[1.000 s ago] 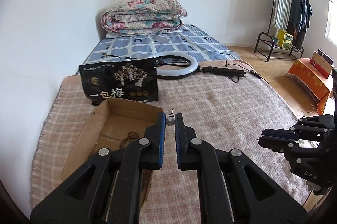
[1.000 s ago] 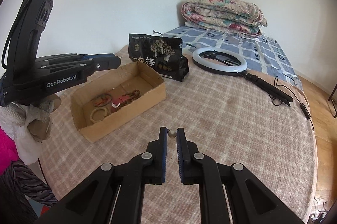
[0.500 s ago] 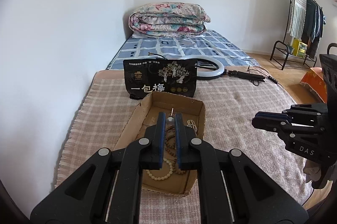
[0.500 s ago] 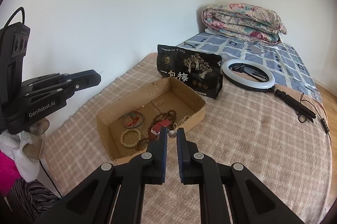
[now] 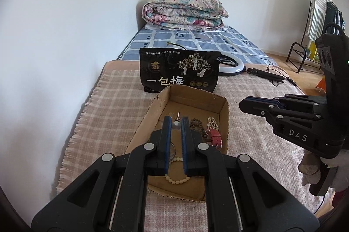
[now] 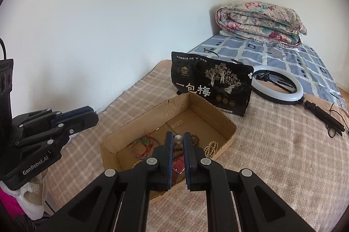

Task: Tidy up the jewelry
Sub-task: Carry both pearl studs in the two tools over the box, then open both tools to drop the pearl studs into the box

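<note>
The left gripper (image 5: 176, 123) is clenched on a small silver stud (image 5: 176, 124), its thin pin pointing up and away between the blue pads. The right gripper (image 6: 178, 138) also pinches a small round silver piece (image 6: 178, 139), perhaps the matching stud or its back; I cannot say which. Both grips sit at the very tips of the fingers, I think because the pieces are so tiny and would be lost deeper in.

Both grippers hang above the cardboard box (image 6: 226, 123), which lies on a checked blanket (image 5: 113, 105). This looks like the place where the jewelry is collected: inside are brown beads (image 5: 196, 124), a pearl strand (image 6: 212, 147), a pale bead bracelet (image 5: 177, 181), a red strap (image 5: 214, 136) and a bangle with red string (image 6: 142, 145). So the two pieces are probably about to go down into the box.

A black bag (image 6: 212, 84) stands just behind the box. Farther away lie a ring light (image 6: 278, 86) and a folded quilt (image 5: 184, 11).
</note>
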`<action>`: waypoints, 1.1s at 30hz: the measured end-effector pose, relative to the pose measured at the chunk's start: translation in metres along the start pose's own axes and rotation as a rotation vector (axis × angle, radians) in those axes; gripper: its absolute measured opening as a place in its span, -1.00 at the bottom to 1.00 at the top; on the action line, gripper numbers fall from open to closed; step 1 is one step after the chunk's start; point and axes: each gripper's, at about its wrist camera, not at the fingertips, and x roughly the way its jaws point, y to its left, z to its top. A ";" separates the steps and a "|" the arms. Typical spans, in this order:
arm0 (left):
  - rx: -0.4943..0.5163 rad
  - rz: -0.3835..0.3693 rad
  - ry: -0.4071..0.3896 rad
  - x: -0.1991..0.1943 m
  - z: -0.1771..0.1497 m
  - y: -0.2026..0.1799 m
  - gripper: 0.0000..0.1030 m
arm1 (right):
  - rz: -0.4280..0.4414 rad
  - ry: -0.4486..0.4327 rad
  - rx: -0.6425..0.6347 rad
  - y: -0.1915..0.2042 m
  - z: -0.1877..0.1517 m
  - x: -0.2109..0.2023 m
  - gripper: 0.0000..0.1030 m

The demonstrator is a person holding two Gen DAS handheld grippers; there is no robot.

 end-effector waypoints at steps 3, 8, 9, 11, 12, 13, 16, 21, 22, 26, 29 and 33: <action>-0.021 0.003 0.015 0.007 0.000 0.006 -0.87 | -0.005 0.011 -0.005 0.000 0.001 0.011 -0.87; -0.033 0.015 0.033 0.016 -0.002 0.011 -0.87 | -0.004 0.026 0.009 -0.002 0.003 0.026 -0.87; -0.034 0.017 0.038 0.018 -0.003 0.012 -0.87 | -0.005 0.028 0.012 -0.004 0.003 0.028 -0.87; -0.030 0.021 0.043 0.021 -0.004 0.011 -0.87 | -0.008 0.033 0.016 -0.005 0.003 0.032 -0.86; -0.028 0.027 0.043 0.021 -0.004 0.011 -0.87 | -0.011 0.035 0.020 -0.006 0.003 0.033 -0.86; -0.029 0.030 0.044 0.022 -0.004 0.011 -0.87 | -0.010 0.037 0.025 -0.006 0.003 0.035 -0.85; -0.040 0.036 0.042 0.024 -0.002 0.011 -0.87 | -0.006 0.039 0.040 -0.008 0.003 0.037 -0.83; -0.043 0.037 0.042 0.025 -0.002 0.012 -0.87 | -0.016 0.035 0.048 -0.010 0.002 0.037 -0.50; -0.042 0.039 0.043 0.026 -0.002 0.012 -0.86 | -0.018 0.033 0.050 -0.011 0.002 0.037 -0.44; -0.048 0.047 0.038 0.027 -0.002 0.015 -0.24 | -0.039 0.037 0.052 -0.013 0.000 0.036 -0.28; -0.046 0.052 0.030 0.026 -0.001 0.016 -0.24 | -0.059 0.033 0.057 -0.014 -0.001 0.034 -0.03; -0.054 0.056 0.027 0.024 -0.001 0.016 -0.24 | -0.079 0.026 0.064 -0.017 -0.001 0.030 0.18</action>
